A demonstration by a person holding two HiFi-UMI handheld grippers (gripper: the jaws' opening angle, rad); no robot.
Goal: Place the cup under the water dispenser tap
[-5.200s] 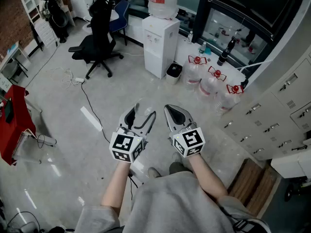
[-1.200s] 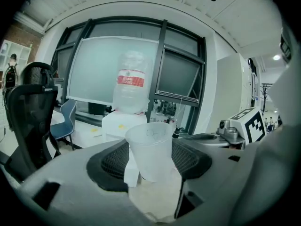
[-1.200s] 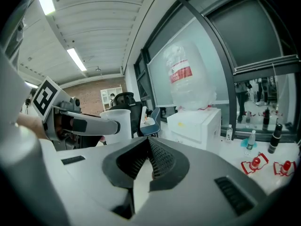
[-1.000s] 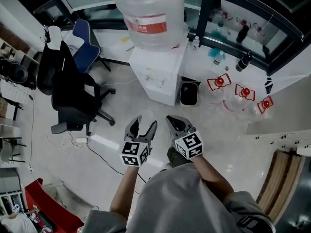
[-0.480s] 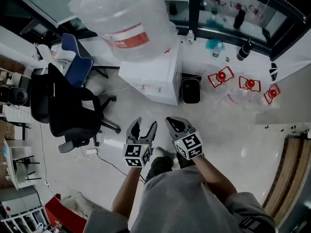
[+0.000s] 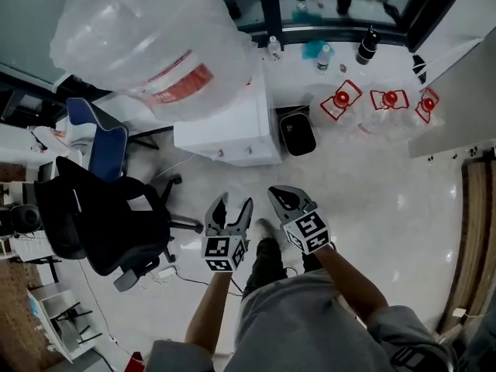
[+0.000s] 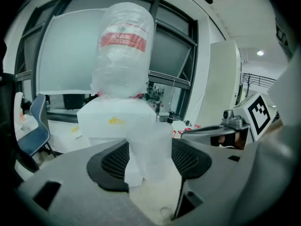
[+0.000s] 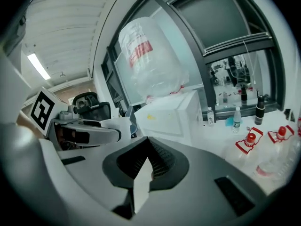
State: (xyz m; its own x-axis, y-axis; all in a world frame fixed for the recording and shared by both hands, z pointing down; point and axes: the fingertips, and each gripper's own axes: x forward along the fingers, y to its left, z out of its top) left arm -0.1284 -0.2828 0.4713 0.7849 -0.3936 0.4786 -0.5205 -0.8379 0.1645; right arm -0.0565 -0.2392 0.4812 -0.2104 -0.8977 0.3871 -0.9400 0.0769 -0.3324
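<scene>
Left gripper (image 6: 230,208) clamps a translucent tapered cup (image 7: 150,149)

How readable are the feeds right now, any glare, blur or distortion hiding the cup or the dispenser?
Head view: wide-angle stretch swells the water bottle, pale and washed out; small glints on the floor. Left gripper view: fisheye, dark corners; the translucent cup between the fingers blends into the white dispenser behind. Right gripper view: same fisheye bend, little blur.
</scene>
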